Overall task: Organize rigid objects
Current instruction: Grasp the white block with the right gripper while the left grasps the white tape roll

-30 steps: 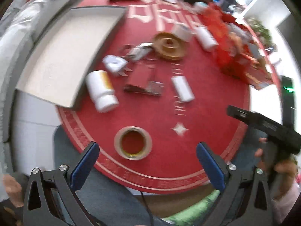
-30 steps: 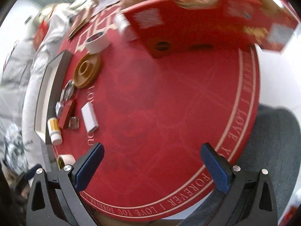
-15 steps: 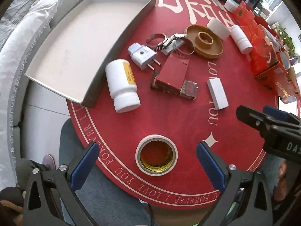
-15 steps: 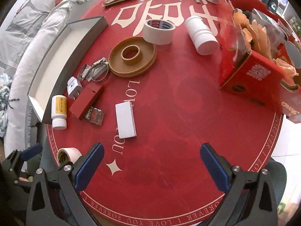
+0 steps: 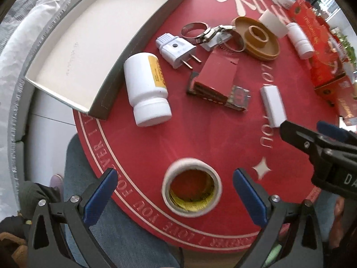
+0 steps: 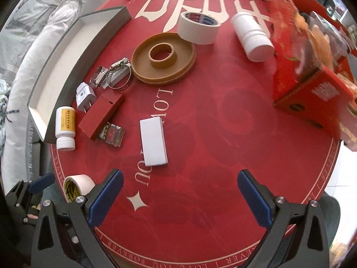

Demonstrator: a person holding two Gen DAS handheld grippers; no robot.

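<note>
My left gripper (image 5: 175, 192) is open, its blue fingers on either side of a pale tape roll (image 5: 191, 187) lying flat near the round red table's front edge. Beyond it lie a white pill bottle (image 5: 146, 89), a white plug (image 5: 176, 50), a dark red box (image 5: 217, 73), metal hose clamps (image 5: 207, 33), a white block (image 5: 273, 106) and a tan round dish (image 5: 256, 38). A grey tray (image 5: 145, 35) with a white floor stands at the left. My right gripper (image 6: 179, 195) is open above the table, just short of the white block (image 6: 154, 140).
A second tape roll (image 6: 198, 28) and a second white bottle (image 6: 252, 36) lie at the back. A red carton (image 6: 312, 84) full of goods fills the right side. Papers lie at the far edge. A person's jeans (image 5: 82, 156) show under the table edge.
Both grippers have swung down and closer to the table. The left one now straddles the pale tape roll; the right one has turned from the carton toward the white block.
</note>
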